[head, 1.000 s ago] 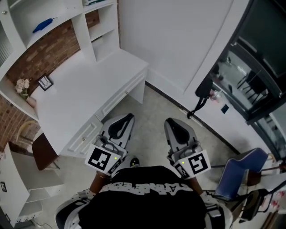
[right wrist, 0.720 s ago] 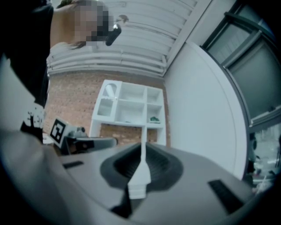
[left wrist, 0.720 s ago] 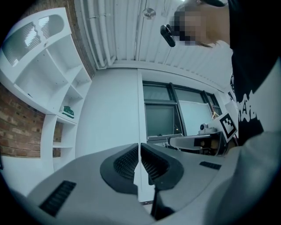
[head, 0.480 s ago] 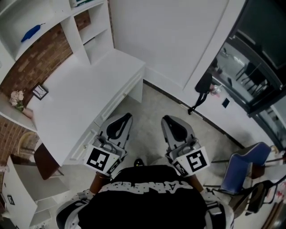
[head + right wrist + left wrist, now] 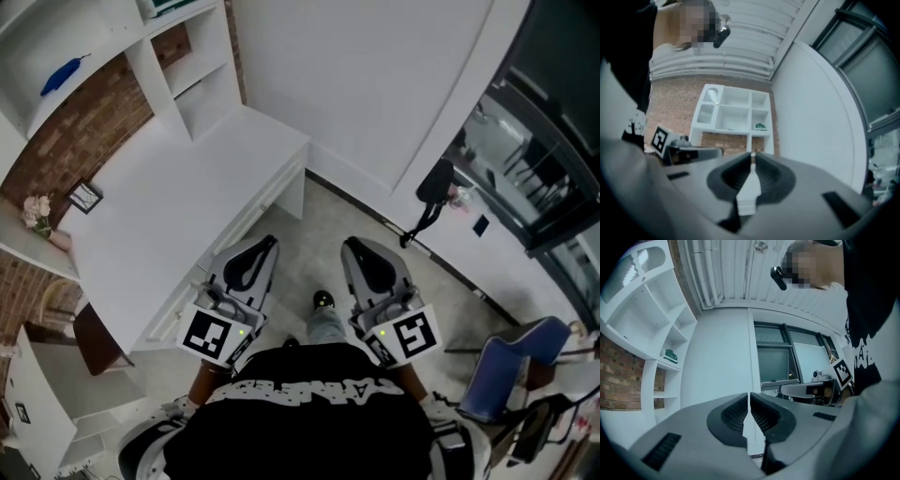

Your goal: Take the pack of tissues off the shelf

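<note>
I see a white desk [image 5: 178,206] under white shelves [image 5: 155,84], with a red-brown brick wall [image 5: 94,122] behind it. Above the desk sit a green pack [image 5: 670,356] and a blue item [image 5: 58,73]. The left gripper [image 5: 749,408] and right gripper [image 5: 753,161] are grey, with black ribbed pads [image 5: 736,412] and black-and-white square markers [image 5: 208,333]. Right of the desk is a blue chair [image 5: 511,361].

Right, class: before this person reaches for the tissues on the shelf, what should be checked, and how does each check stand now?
1. Left gripper empty: ok, fingers together, nothing between them.
2. Right gripper empty: ok, the same.
3. Fingers opened for a grasp: not ok, both shut.
4. Target found: ok, a green pack lies in a shelf compartment; whether it is tissues, cannot tell.
5. Grippers near the pack: not ok, both are held low by the body.
</note>
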Tool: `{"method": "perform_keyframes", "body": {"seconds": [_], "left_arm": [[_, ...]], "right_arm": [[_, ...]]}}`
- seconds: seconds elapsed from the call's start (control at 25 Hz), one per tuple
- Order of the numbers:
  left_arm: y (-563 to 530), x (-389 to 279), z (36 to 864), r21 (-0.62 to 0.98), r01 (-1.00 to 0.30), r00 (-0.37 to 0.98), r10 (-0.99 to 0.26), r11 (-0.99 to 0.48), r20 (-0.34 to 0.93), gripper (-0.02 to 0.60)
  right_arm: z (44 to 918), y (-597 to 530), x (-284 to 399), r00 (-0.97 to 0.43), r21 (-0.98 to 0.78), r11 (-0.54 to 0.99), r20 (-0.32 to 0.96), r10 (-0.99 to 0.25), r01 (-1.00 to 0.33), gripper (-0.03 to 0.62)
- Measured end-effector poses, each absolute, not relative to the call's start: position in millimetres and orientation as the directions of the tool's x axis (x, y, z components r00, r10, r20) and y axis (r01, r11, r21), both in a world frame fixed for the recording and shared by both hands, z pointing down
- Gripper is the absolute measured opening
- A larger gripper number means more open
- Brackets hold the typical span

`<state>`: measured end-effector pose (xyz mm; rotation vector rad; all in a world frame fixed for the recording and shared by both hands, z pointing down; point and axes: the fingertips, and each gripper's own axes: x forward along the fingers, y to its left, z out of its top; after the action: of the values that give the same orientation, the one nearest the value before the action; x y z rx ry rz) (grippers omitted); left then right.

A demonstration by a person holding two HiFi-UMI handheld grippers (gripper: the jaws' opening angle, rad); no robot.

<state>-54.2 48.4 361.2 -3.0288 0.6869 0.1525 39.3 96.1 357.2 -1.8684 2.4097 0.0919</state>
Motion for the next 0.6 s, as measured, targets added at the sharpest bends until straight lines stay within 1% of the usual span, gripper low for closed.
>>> {"method": "perform_keyframes", "body": {"seconds": [0.32,0.6], "left_arm": [[-7.9,-61.7,362.0,0.000,-0.584,0.808,-0.582,-0.812,-0.093,0.035],[-53.3,-56.6,354.8,-0.021,-0.688,0.724,-0.684,-0.726,-0.089,0.035]], "right_arm": [[354.8,21.7,44.8,-0.402,-0.011,0.406,-0.121,-0.908,-0.914,0.034],[353.5,-36.5,55.6,-0.510,-0.011,0.514,-0.121,-0.852,-0.857,0.034]]}}
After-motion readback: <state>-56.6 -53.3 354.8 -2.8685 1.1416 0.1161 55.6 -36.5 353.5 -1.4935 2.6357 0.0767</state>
